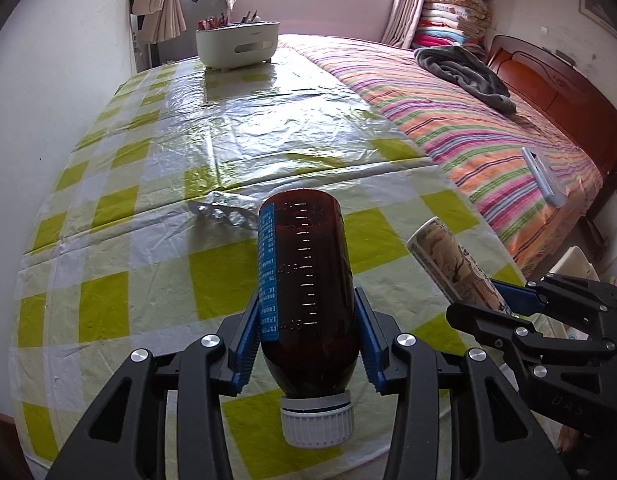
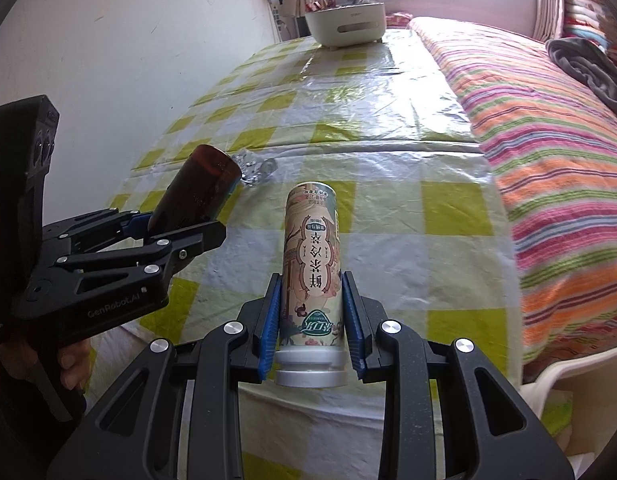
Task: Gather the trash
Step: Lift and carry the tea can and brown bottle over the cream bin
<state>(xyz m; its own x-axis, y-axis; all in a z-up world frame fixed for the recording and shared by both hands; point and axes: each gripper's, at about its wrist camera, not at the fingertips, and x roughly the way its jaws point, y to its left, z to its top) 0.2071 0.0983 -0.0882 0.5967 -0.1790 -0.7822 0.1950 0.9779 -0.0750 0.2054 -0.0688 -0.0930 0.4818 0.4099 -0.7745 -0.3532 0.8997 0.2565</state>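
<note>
My left gripper [image 1: 306, 322] is shut on a brown medicine bottle [image 1: 306, 280] with a white cap and a blue label, held above the near edge of the checked table [image 1: 120, 208]. My right gripper [image 2: 310, 312] is shut on a printed tea bottle [image 2: 311, 264] with a white cap toward me. In the left wrist view the right gripper [image 1: 504, 304] and tea bottle [image 1: 448, 260] show at the right. In the right wrist view the left gripper [image 2: 176, 224] and brown bottle [image 2: 196, 188] show at the left. A crumpled foil blister pack [image 1: 228, 210] lies on the table beyond the brown bottle.
A white tub [image 1: 238, 42] with items in it stands at the table's far end. A striped bed [image 1: 468, 120] runs along the right with a grey blanket [image 1: 464, 72] and a white box [image 1: 542, 176] on it. A wall [image 1: 48, 80] borders the left.
</note>
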